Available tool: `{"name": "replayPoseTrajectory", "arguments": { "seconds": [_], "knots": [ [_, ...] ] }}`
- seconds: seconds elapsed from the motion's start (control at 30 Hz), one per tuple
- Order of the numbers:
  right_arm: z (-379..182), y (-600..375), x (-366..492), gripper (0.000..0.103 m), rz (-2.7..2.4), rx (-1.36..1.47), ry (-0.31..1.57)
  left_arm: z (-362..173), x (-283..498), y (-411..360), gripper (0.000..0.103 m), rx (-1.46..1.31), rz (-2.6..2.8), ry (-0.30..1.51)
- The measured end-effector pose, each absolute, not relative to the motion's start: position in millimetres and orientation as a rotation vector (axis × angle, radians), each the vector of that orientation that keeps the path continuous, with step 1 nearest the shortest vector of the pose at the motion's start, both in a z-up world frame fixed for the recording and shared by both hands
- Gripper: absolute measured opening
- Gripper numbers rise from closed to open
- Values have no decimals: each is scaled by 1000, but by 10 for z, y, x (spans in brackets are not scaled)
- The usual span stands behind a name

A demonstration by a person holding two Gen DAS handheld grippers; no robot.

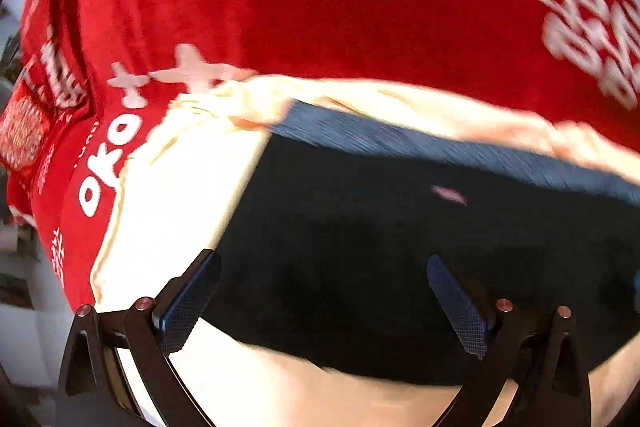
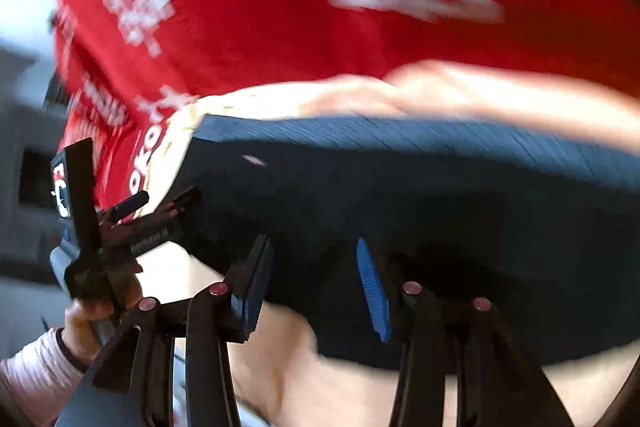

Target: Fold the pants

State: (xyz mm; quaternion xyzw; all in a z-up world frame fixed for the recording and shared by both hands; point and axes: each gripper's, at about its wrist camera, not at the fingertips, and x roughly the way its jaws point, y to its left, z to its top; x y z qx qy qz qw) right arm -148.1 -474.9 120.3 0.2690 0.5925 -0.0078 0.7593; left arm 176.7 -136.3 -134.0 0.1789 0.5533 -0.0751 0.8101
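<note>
The dark navy pants [image 1: 360, 247] lie folded on a cream cloth [image 1: 180, 187], with a ribbed band [image 1: 400, 139] along the far edge. My left gripper [image 1: 324, 267] is open just above the near part of the pants, holding nothing. In the right wrist view the pants [image 2: 400, 195] fill the middle. My right gripper [image 2: 316, 259] is open over their near edge, empty. The left gripper [image 2: 160, 207] and the hand holding it show at the left of the right wrist view, at the pants' left corner. Both views are blurred by motion.
A red blanket with white print [image 1: 360, 7] covers the surface beyond the cream cloth and also fills the top of the right wrist view [image 2: 260, 27]. Grey and white room furniture [image 2: 24, 107] shows at the far left.
</note>
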Motion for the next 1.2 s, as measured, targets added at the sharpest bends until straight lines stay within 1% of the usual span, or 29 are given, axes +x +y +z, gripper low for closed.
{"name": "replayPoseTrajectory", "arguments": {
  "seconds": [0.07,0.1,0.23,0.4,0.5,0.53,0.67,0.77,0.87,1.0,1.1,1.2],
  "knots": [
    [1143,-4551,-974,49,36,497,1303,-1338,1897,-1205,103,339,-145,1174],
    [1118,-4473,-809,52,52,458,1307,-1355,1959,-1132,103,322,-141,1174],
    [857,-4109,-103,53,65,302,1351,-1566,2184,-881,103,332,-101,1202],
    [393,-3981,291,52,34,356,1438,-1753,2213,-618,103,227,-116,1277],
    [156,-3841,348,48,85,447,1521,-1788,2193,-537,103,203,-149,1286],
    [148,-3762,331,48,109,439,1529,-1787,2167,-535,103,202,-154,1290],
    [251,-3416,233,48,180,220,1532,-1835,2056,-435,103,207,-182,1306],
    [252,-3390,249,50,187,230,1531,-1839,1980,-380,103,206,-192,1294],
    [362,-3494,220,50,111,266,1481,-1809,1979,-349,103,191,-184,1300],
    [703,-3919,-122,50,-3,509,1362,-1623,1931,-348,103,222,-166,1280],
    [924,-4354,-769,50,-52,729,1306,-1435,1838,-404,103,224,-197,1257],
    [971,-4682,-1567,50,-121,926,1286,-1302,1714,-635,103,217,-263,1253]
  ]
}}
